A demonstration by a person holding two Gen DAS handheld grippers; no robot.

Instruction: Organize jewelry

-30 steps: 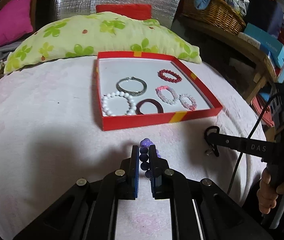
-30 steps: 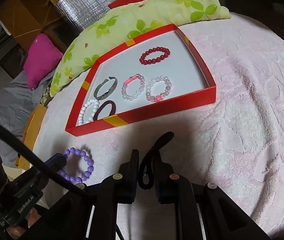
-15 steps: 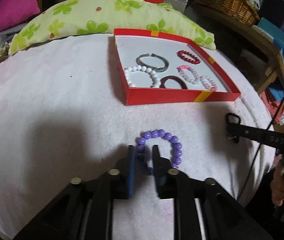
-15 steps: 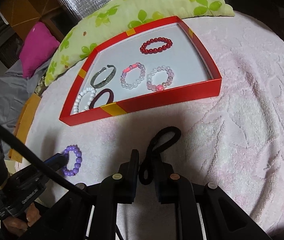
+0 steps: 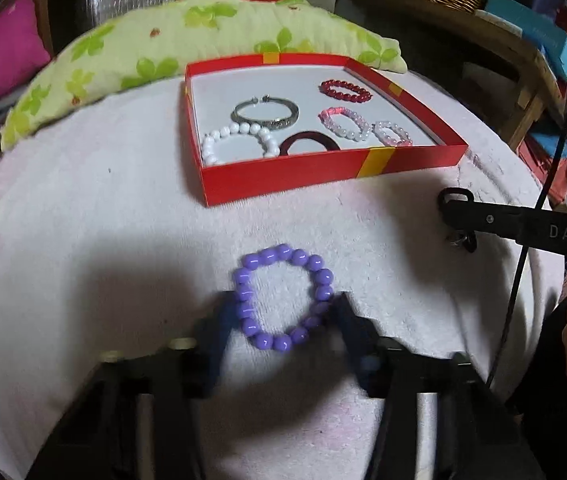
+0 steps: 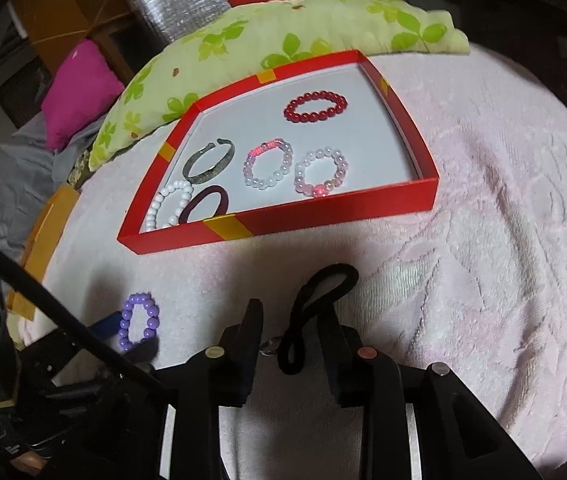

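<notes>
Left tool (image 5: 281,320): jaws spread wide, straddling the purple bead bracelet (image 5: 282,297), which lies flat on the pale pink blanket (image 5: 83,240); contact with the fingers cannot be determined.

Right tool (image 6: 291,320): jaws parted, with the black hair tie (image 6: 315,300) lying between them on the blanket, its far loop extending past the fingertips.

Beyond both tools sits the red box (image 5: 323,172). It contains a white bead bracelet (image 5: 239,142), a silver bangle (image 5: 266,114), a dark ring (image 5: 310,143), two pink bead bracelets and a red bead bracelet (image 5: 345,91). A green floral pillow (image 5: 163,52) lies behind the box.
</notes>
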